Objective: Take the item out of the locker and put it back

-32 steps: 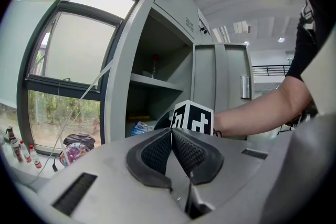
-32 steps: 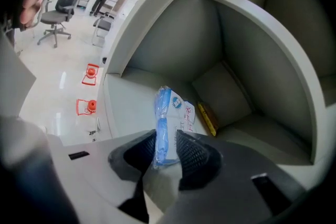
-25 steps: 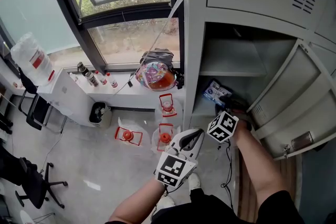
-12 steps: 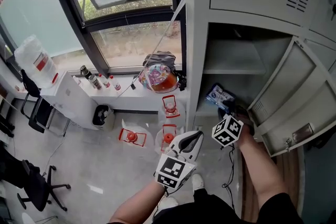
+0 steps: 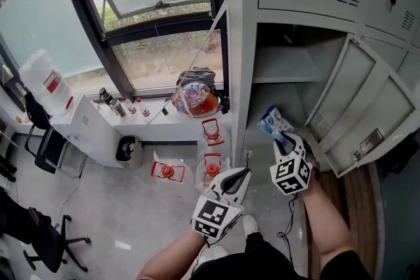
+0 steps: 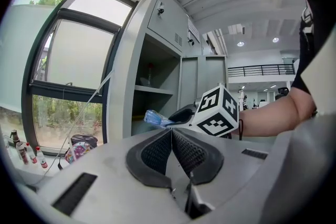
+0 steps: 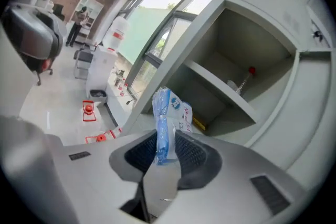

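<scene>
While pinched by one end in the right gripper [image 5: 285, 140], the packet [image 5: 273, 121] is held centre-right of frame, just outside the locker [image 5: 239, 42] | left gripper [image 5: 240, 175] shut, empty | risk: packet may be twisted loose, or snagged on the open door [image 5: 367, 118].

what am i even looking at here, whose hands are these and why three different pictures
No robot here: a person holds a two-jaw gripper in each hand; the patterned cubes are part of them. The head view looks down from a camera on the person's head. The other two views come from a camera riding on each gripper, looking along its jaws. The right gripper is clamped on a blue-and-white packet in front of the open grey locker. The left gripper is shut on nothing. On the floor stand some red-framed items.
</scene>
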